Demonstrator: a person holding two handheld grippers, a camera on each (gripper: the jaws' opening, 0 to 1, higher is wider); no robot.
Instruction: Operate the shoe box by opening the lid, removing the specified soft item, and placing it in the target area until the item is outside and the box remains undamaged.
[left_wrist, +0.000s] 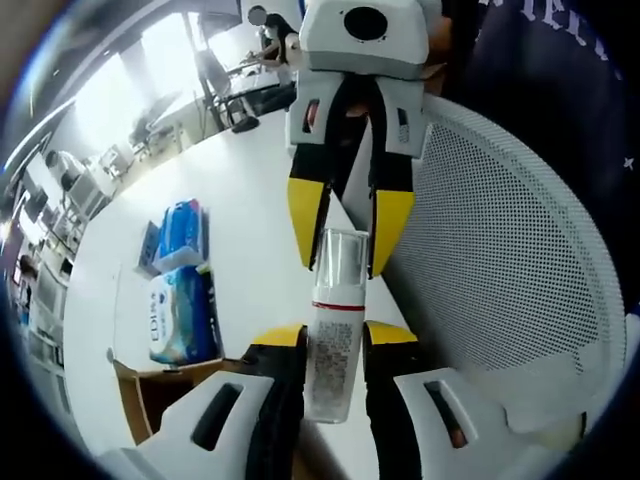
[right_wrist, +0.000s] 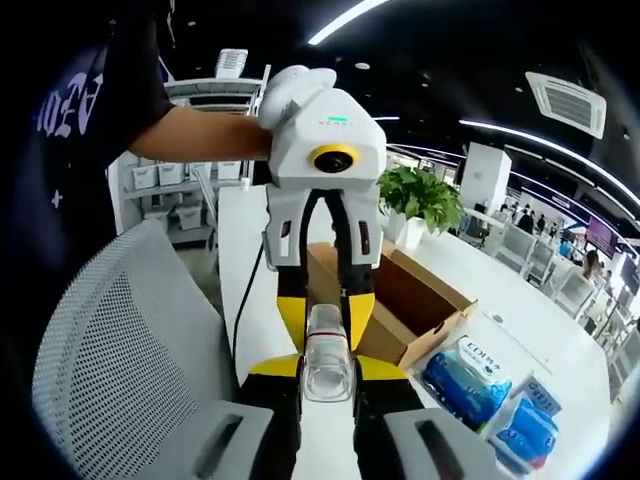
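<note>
White table (left_wrist: 250, 190) behind; clear-capped bottle (left_wrist: 334, 325) w/ red band pinched by both grippers' jaws.

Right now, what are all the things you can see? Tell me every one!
bottle: one, clear with a white label and red stripe, held between both grippers
tissue packs: at least two, blue, on the table beside the box
cardboard box: one, brown, open, on the table
plant: one, green, behind the box
chair: one, white mesh, next to the table
table: one, white
person's arm: one, in a dark sleeve, holding the left gripper
left gripper: white, yellow-tipped fingers closed on the bottle
right gripper: white, yellow-tipped fingers closed on the bottle's other end
</note>
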